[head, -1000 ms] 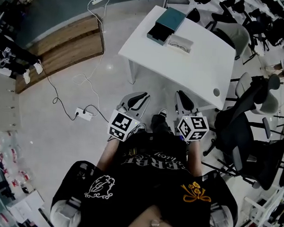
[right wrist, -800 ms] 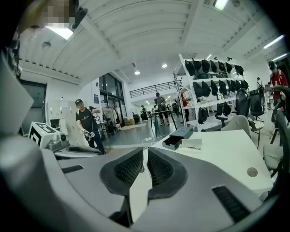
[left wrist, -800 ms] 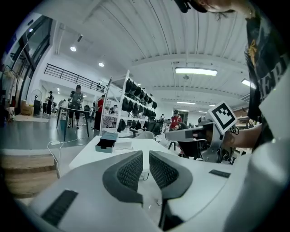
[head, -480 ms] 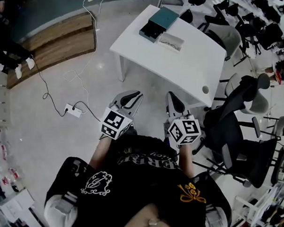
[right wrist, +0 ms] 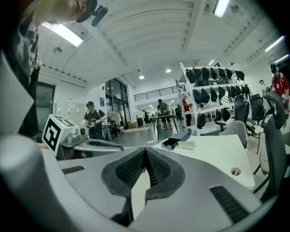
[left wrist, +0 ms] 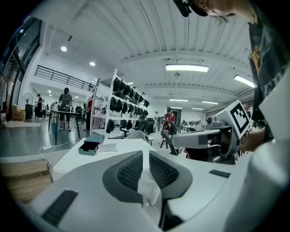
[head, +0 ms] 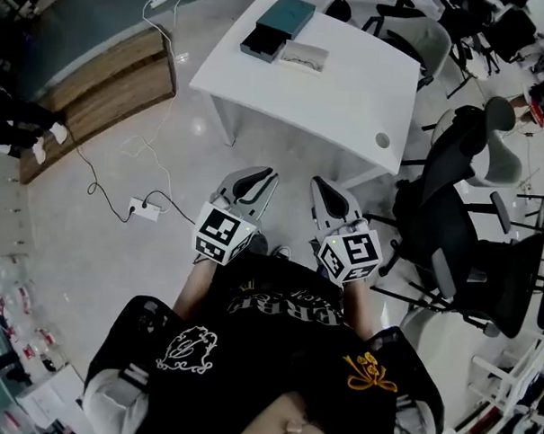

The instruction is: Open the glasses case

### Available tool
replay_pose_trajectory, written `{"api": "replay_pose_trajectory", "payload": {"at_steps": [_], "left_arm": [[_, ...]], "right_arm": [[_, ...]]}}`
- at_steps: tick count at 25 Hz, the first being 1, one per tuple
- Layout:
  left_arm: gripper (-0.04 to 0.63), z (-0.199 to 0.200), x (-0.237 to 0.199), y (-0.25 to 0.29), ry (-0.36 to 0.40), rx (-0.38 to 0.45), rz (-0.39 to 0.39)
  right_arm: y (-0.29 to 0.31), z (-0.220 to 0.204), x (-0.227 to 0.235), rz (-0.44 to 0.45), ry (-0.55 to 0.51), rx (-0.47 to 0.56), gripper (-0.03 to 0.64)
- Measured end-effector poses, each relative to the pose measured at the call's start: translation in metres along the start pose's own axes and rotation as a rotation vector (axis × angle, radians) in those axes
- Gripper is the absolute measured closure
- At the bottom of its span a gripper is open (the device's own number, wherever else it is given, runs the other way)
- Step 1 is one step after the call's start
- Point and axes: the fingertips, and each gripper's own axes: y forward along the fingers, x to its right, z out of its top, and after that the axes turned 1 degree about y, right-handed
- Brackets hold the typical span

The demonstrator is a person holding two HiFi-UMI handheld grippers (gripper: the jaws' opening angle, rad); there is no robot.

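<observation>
The glasses case (head: 276, 27) is a teal box with a dark lower part, lying at the far end of a white table (head: 340, 98). It also shows far off in the left gripper view (left wrist: 90, 146) and in the right gripper view (right wrist: 176, 139). Both grippers are held over the floor, well short of the table. My left gripper (head: 251, 185) (left wrist: 145, 154) is open by a narrow gap with nothing in it. The tips of my right gripper (head: 331, 201) (right wrist: 145, 149) touch, so it is shut and empty.
A pale flat item (head: 303, 56) lies beside the case. The table has a cable hole (head: 382, 140) near its right edge. Dark office chairs (head: 452, 219) crowd the right side. A power strip (head: 144, 211) and its cable lie on the floor at left, near a wooden platform (head: 97, 96).
The right gripper's jaws have closed from a small gap to touching. Both grippers have been carried forward toward the table, whose near corner now lies closer to them.
</observation>
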Motion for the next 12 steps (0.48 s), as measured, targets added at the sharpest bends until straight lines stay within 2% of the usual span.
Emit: {"api": "replay_pose_trajectory", "payload": {"at_steps": [7,12], "left_arm": [[0.555,-0.005,0.048,-0.004,0.014,-0.005,0.017],[0.555,-0.008,0.077,-0.008,0.03,-0.003,0.012]], "right_arm": [[-0.044,-0.011,0.006,0.045,0.072,0.033,0.602],[-0.068,-0.019,0.003,0.065,0.072,0.035,0.603]]}}
